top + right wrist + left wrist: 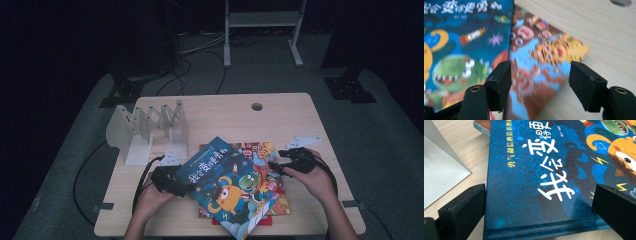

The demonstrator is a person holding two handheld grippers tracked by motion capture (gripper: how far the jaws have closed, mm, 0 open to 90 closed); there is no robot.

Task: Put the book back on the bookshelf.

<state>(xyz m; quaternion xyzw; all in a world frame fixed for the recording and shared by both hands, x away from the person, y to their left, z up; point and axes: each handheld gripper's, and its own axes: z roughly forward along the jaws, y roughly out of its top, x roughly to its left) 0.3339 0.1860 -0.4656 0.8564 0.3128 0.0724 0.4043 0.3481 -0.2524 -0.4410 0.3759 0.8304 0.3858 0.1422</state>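
A blue picture book [225, 186] with white lettering and an orange monster lies slantwise on top of a small pile of books. Under it a colourful orange and brown book [261, 150] sticks out toward the right. My left gripper [184, 188] is at the blue book's [531, 182] left corner. Its jaws stand wide, one beside the book's edge and one over the cover, so my left gripper [539, 192] is open. My right gripper [274, 168] hovers open over the right side of the pile, above the colourful book [544, 55], with nothing pinched.
A white folding book rack [150, 130] stands at the table's left, close to my left gripper. The light wooden table [285, 117] has a cable hole [257, 106] near its far edge. Dark floor, cables and a stand lie beyond.
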